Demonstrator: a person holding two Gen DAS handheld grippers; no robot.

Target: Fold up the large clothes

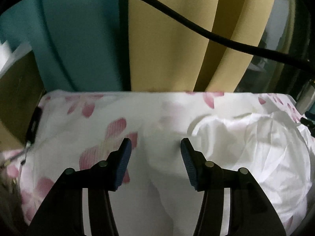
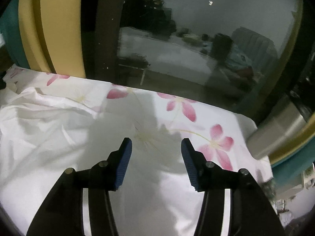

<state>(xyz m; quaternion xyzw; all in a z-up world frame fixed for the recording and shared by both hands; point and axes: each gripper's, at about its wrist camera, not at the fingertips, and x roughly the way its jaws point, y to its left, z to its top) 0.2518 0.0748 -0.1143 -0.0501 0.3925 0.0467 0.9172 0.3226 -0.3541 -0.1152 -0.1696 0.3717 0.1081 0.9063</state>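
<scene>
Left wrist view: my left gripper point(image 1: 155, 147) hangs with its jaws apart and nothing between the blue pads point(image 1: 123, 165). The white garment point(image 1: 256, 153) lies crumpled on the flowered sheet point(image 1: 82, 118), below and to the right of this gripper; its nearest folds reach under the right-hand finger, but I cannot tell whether that finger touches them. A black cable point(image 1: 177, 15) crosses above, in front of the teal and yellow curtains point(image 1: 157, 49).

In the right wrist view my right gripper point(image 2: 156, 147) is likewise released, jaws spread and empty. Here the garment point(image 2: 45, 118) lies to the left of the gripper and runs beneath it, with the sheet point(image 2: 196, 118) showing its pink flowers ahead and to the right. A dark window point(image 2: 196, 39) stands beyond the sheet's far edge.
</scene>
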